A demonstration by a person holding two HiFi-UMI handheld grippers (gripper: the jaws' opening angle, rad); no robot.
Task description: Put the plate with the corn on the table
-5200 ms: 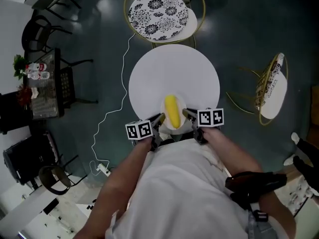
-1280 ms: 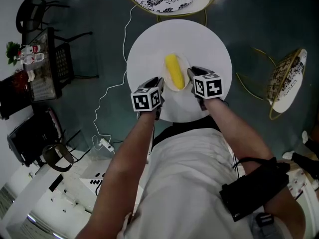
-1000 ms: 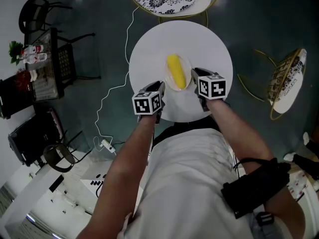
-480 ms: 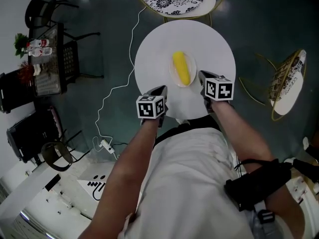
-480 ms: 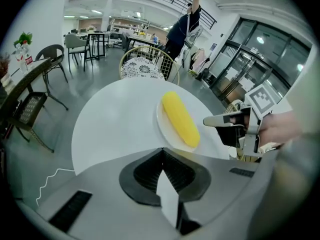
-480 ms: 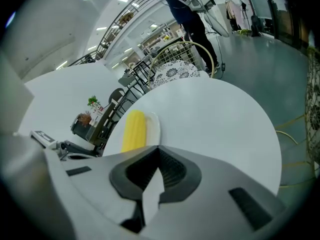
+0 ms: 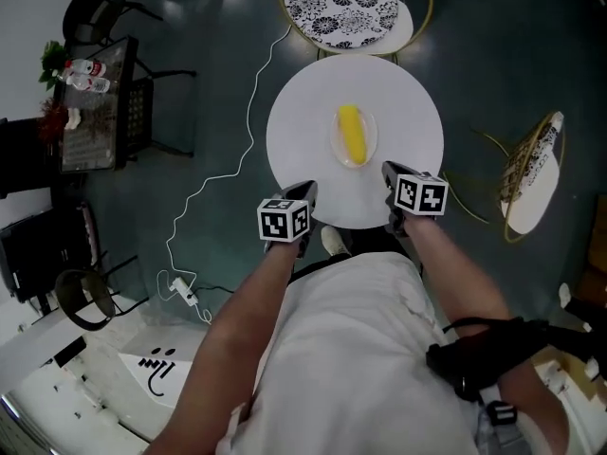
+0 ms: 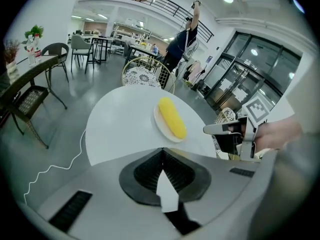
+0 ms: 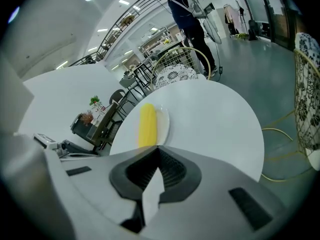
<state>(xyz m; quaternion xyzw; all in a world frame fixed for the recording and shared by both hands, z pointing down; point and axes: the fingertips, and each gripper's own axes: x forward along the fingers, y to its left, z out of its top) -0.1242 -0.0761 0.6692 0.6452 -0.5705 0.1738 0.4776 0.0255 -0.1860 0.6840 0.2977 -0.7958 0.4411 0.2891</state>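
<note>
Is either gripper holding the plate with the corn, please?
No: the plate with the corn lies on the table, apart from the left gripper and the right gripper, whose jaws are shut on nothing.

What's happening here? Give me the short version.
A person stands at a round white table with a hand-held gripper in each hand. The plate sits on the table with the corn on it. The left hand-held gripper and right hand-held gripper are both shut and empty, short of the plate at the table's near edge.
</note>
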